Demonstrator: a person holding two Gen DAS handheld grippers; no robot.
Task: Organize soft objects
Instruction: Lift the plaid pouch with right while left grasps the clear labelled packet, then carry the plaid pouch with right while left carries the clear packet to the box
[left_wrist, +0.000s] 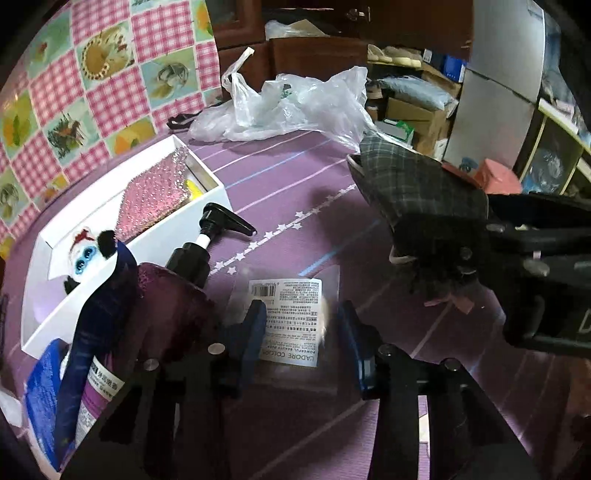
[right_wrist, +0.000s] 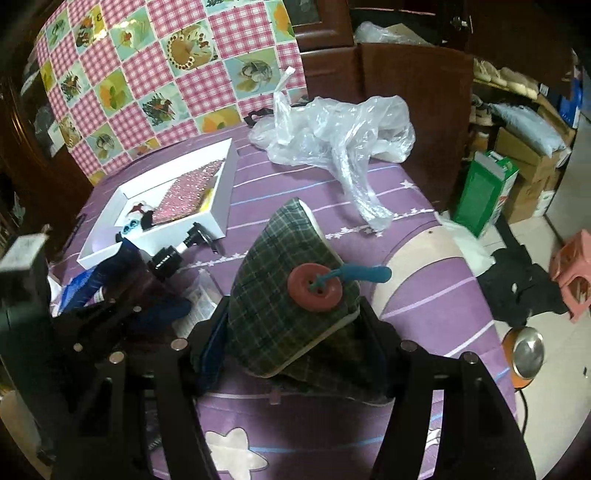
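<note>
Purple striped cloth (left_wrist: 295, 177) with a line of small white stars covers the table, and a pink checked panel stands behind it.

From the left wrist camera, the white box (left_wrist: 207, 221) lies at the upper left and serves as the landmark. Inside it are a pink sequinned piece (left_wrist: 155, 199) and a small plush toy (left_wrist: 85, 251) with blue eyes. Just beside the box's near edge lies a dark bottle with a black pump (left_wrist: 207, 236). Beyond the box sits a crumpled clear plastic bag (left_wrist: 288, 107). The left gripper (left_wrist: 301, 328) has its blue pads either side of a clear sachet with a white printed label (left_wrist: 291, 321); whether the pads press on it I cannot tell. Well to the right of the box, the plaid fabric pouch (left_wrist: 417, 192) is held by the other gripper.

From the right wrist camera, the right gripper (right_wrist: 295, 332) is clamped on the plaid fabric pouch (right_wrist: 280, 280), lifted off the cloth to the right of the white box (right_wrist: 221, 206). A red button (right_wrist: 316, 288) with a teal loop (right_wrist: 354, 275) sits on its front. The plastic bag (right_wrist: 340, 136) lies beyond.
</note>
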